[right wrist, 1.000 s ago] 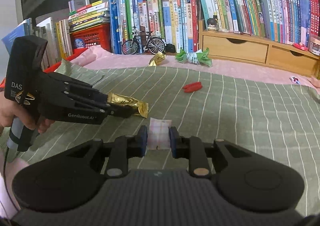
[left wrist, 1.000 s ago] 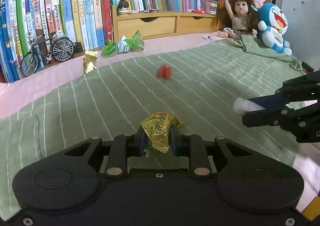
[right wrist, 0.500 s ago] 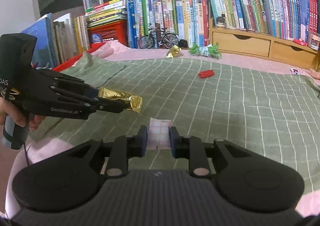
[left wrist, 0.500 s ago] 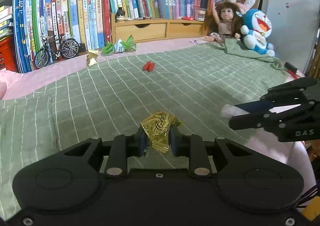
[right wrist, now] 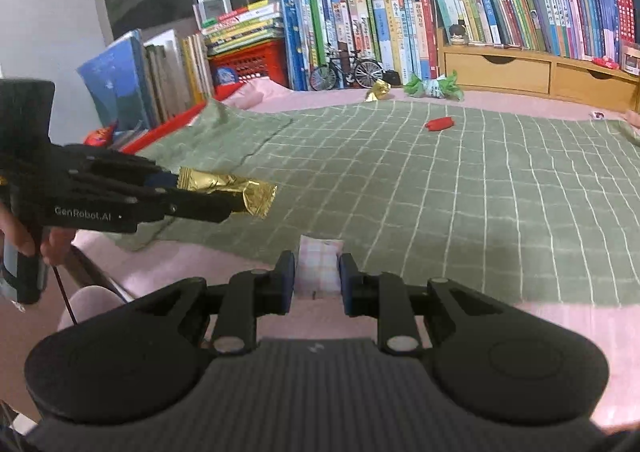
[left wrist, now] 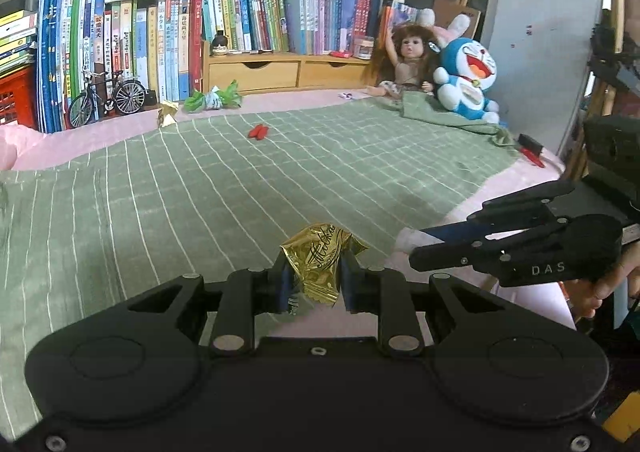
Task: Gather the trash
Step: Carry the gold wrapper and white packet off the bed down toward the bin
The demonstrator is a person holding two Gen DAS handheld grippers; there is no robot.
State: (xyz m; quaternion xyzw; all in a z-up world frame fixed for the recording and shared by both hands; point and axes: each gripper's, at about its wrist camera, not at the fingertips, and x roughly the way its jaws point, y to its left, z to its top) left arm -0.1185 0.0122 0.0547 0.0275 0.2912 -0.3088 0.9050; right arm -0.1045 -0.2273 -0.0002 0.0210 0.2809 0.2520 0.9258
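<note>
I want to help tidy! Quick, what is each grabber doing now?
Left gripper: closed on the gold wrapper.
Right gripper: closed on the pale checked wrapper.

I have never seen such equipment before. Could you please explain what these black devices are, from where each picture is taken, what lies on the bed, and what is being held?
There is no robot. A person holds one black handheld two-finger tool in each hand, and each tool carries a camera looking forward along its fingers.

One picture is from the left tool: its left gripper is shut on a crumpled gold foil wrapper. The other is from the right tool: its right gripper is shut on a small pale pink checked packet. Each view also shows the other tool from the side.

Still lying on the green checked blanket: a small red wrapper. Beyond it, on the pink sheet, lie a second gold wrapper and a green and white wrapper. A row of books, a model bicycle, a doll and a blue plush toy stand behind.
</note>
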